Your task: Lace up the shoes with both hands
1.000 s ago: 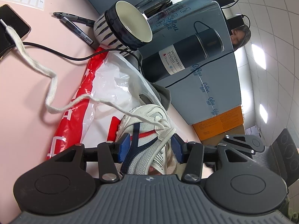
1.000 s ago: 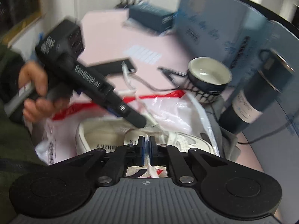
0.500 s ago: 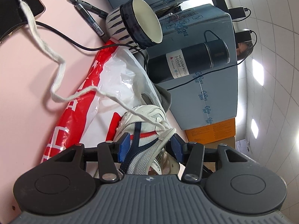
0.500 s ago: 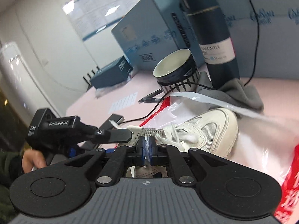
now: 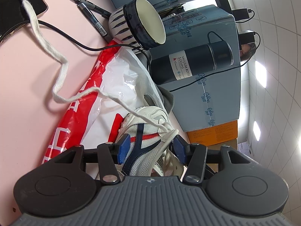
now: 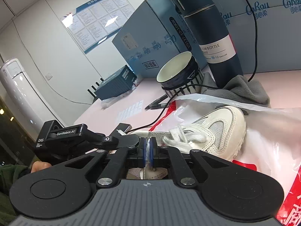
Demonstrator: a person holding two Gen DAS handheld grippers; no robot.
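My left gripper's point(image 5: 151, 148) body covers the heel half of the shoe point(image 5: 148, 131), and the phone point(image 5: 11, 7) runs off the left edge. From the right wrist, the lace point(image 6: 149, 146) vanishes between the closed blue pads, so I can't see its end. The wall poster's point(image 6: 97, 17) text is too small to read.

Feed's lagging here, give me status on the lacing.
Left gripper open, straddling shoe. Right gripper shut on lace. Other lace end loose across table.
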